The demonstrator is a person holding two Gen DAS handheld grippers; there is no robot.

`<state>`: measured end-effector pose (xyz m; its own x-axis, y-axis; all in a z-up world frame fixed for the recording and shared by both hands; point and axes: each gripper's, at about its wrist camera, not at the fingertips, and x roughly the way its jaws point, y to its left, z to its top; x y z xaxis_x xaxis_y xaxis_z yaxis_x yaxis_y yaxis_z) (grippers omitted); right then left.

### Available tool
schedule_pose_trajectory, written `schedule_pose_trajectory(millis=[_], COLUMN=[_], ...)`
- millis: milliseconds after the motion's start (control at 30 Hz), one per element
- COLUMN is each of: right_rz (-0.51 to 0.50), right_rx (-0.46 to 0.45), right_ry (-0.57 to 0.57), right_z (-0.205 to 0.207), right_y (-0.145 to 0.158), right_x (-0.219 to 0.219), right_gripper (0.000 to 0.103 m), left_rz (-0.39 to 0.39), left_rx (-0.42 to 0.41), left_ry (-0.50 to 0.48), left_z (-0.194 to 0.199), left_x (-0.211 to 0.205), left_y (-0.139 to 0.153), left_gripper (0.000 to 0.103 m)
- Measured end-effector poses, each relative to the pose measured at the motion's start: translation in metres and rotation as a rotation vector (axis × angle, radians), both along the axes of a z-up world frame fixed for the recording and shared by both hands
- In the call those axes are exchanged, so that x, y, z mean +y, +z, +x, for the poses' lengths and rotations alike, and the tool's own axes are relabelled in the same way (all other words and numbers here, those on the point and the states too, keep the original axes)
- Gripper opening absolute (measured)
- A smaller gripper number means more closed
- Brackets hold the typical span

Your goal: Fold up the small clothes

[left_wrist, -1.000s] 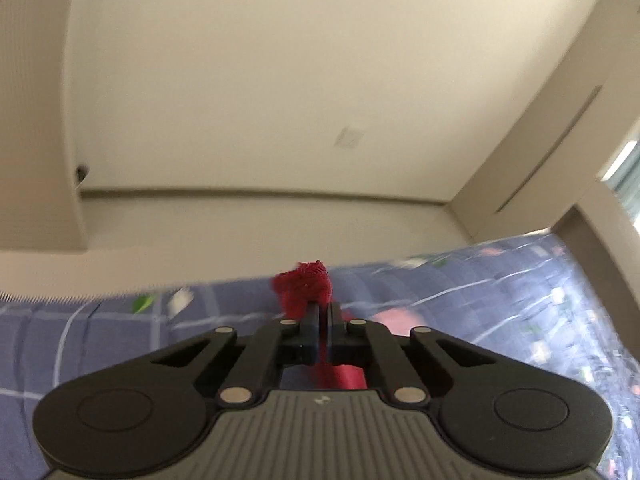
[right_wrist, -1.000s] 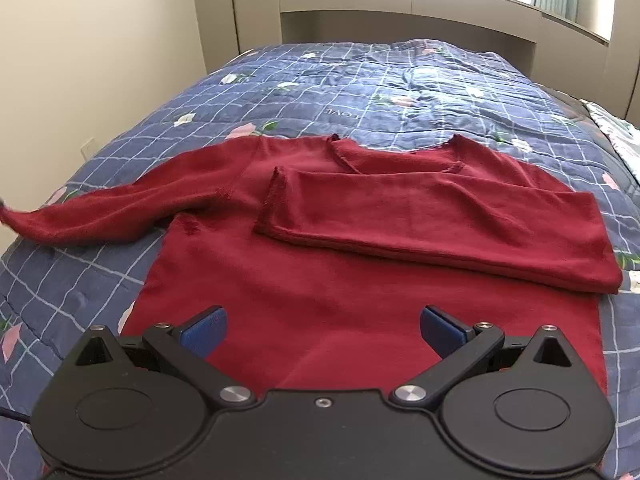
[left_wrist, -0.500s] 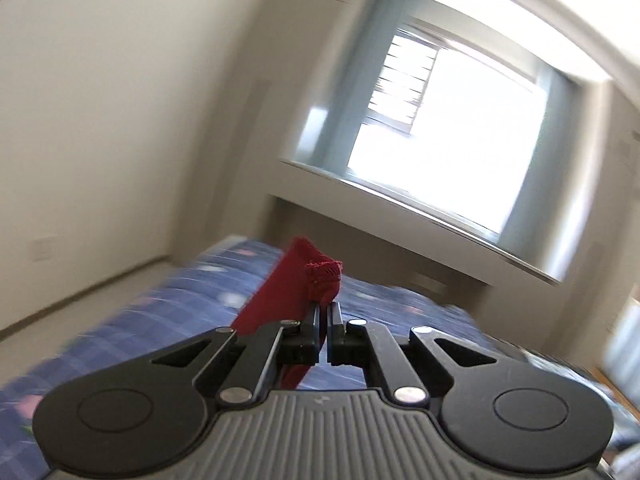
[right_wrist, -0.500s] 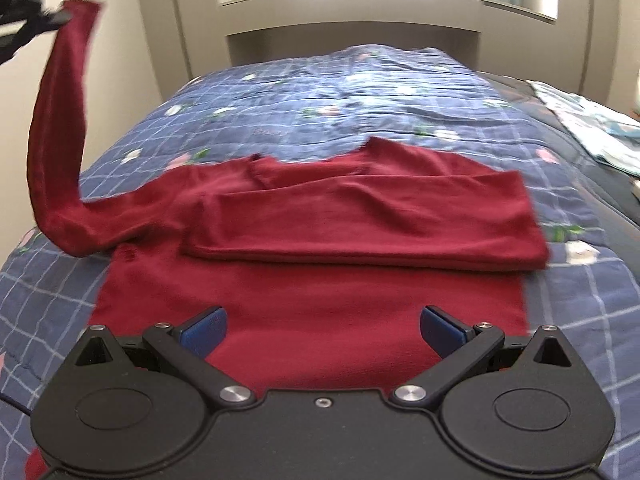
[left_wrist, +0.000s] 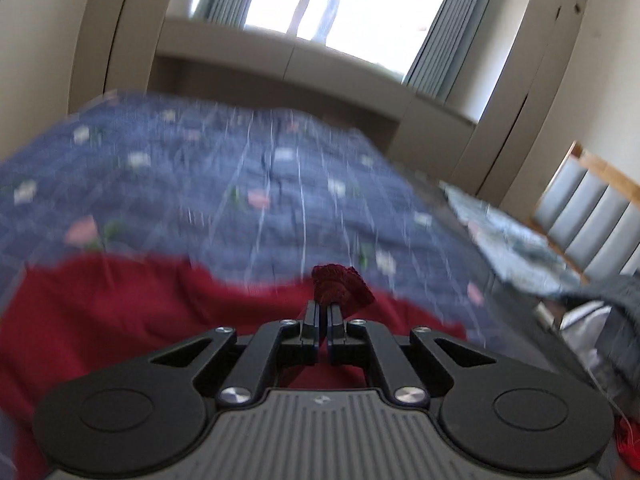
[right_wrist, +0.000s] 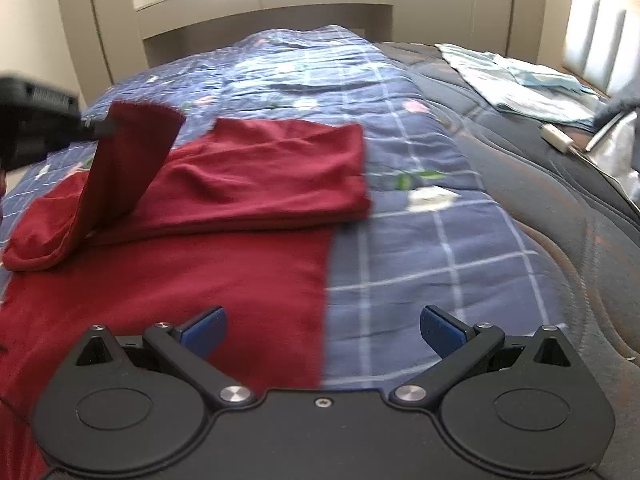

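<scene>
Left gripper (left_wrist: 323,312) pinches the sleeve cuff (left_wrist: 340,282), lifted over the red top (right_wrist: 224,240) on the quilt (right_wrist: 400,240). Right gripper (right_wrist: 322,326) gapes wide, empty, above the top's side edge. Fabric looks light, limp, drapes freely; best gripped at cuffs and hems.

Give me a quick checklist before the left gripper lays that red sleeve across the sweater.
1. Sleeve cuff pinched in the left gripper: ok, its fingers are shut on the cloth.
2. Sleeve lifted off the bed: ok, it hangs up from the shoulder.
3. Other sleeve already folded across the sweater: ok.
4. Right gripper out of the way: ok, open and holding nothing, low over the sweater's edge.
5. Sweater lying flat on the quilt: cannot tell, the picture is blurred and the near hem is hidden.
</scene>
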<state>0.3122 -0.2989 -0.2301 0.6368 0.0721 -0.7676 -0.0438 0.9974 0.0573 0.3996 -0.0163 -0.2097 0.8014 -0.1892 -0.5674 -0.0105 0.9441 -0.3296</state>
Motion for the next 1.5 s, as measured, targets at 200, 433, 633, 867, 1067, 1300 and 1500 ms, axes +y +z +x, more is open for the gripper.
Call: schedule_pose_trajectory(millis=[200, 433, 633, 867, 1067, 1300, 1500], right_rz=[0.023, 0.074, 0.161, 0.255, 0.298, 0.267, 0.263], right_rx=[0.004, -0.027, -0.038, -0.027, 0.001, 0.016, -0.037], right_ry=[0.011, 0.086, 0.180, 0.261, 0.228, 0.263, 0.280], right_z=[0.008, 0.032, 0.060, 0.111, 0.137, 0.136, 0.135], right_y=[-0.004, 0.002, 0.005, -0.002, -0.009, -0.014, -0.002], right_x=[-0.010, 0.004, 0.028, 0.062, 0.074, 0.087, 0.094], right_gripper=[0.102, 0.102, 0.102, 0.095, 0.074, 0.039, 0.002], left_rz=[0.016, 0.008, 0.023, 0.120, 0.057, -0.089, -0.077], left_rx=[0.079, 0.071, 0.110, 0.208, 0.269, 0.302, 0.314], left_ry=[-0.048, -0.048, 0.073, 0.316, 0.455, 0.485, 0.426], left_z=[-0.017, -0.025, -0.034, -0.043, -0.019, 0.019, 0.031], left_x=[-0.019, -0.012, 0.037, 0.135, 0.209, 0.248, 0.242], left_y=[-0.008, 0.008, 0.022, 0.021, -0.005, -0.041, -0.050], left_gripper=[0.009, 0.074, 0.091, 0.103, 0.102, 0.091, 0.011])
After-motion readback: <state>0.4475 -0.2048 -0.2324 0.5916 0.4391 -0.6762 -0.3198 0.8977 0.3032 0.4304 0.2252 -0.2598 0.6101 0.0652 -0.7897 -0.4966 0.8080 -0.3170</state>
